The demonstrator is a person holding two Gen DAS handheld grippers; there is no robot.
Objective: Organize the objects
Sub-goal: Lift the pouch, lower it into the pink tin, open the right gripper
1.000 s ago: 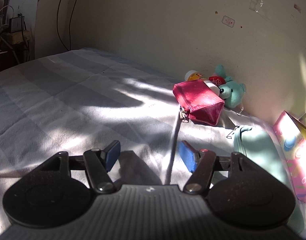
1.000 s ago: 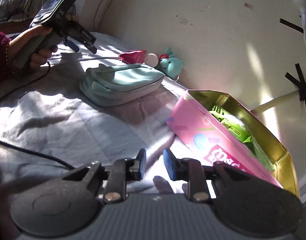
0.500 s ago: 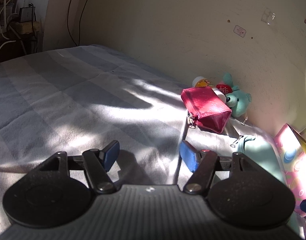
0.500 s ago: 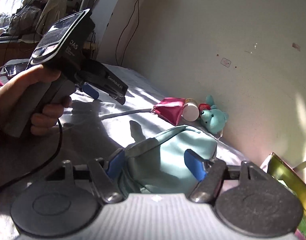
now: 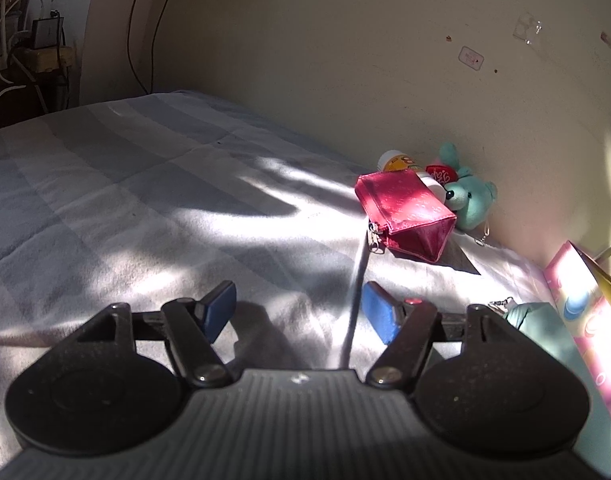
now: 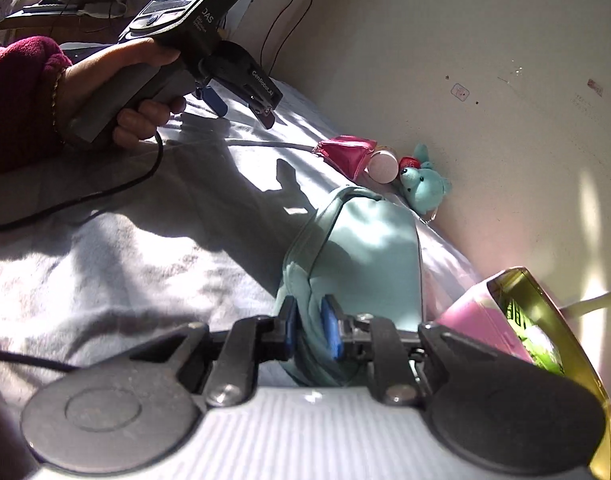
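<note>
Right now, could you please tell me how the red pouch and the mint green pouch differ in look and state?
The red pouch is glossy and lies free near the wall, beside the teal bear; the mint green pouch is matte and pale.

The right gripper has just closed on the mint green pouch's near end; nothing holds the red pouch, and the left gripper is open over bare blanket.

Both are soft and rest on the blanket.

Setting: home bedroom.
Evidence, centre: bed (image 5: 145,200) under pale checked blanket against painted wall (image 5: 345,60).
Evidence, right: plush bear (image 5: 471,204).
Evidence, upper left: cluttered cables (image 5: 9,40).
</note>
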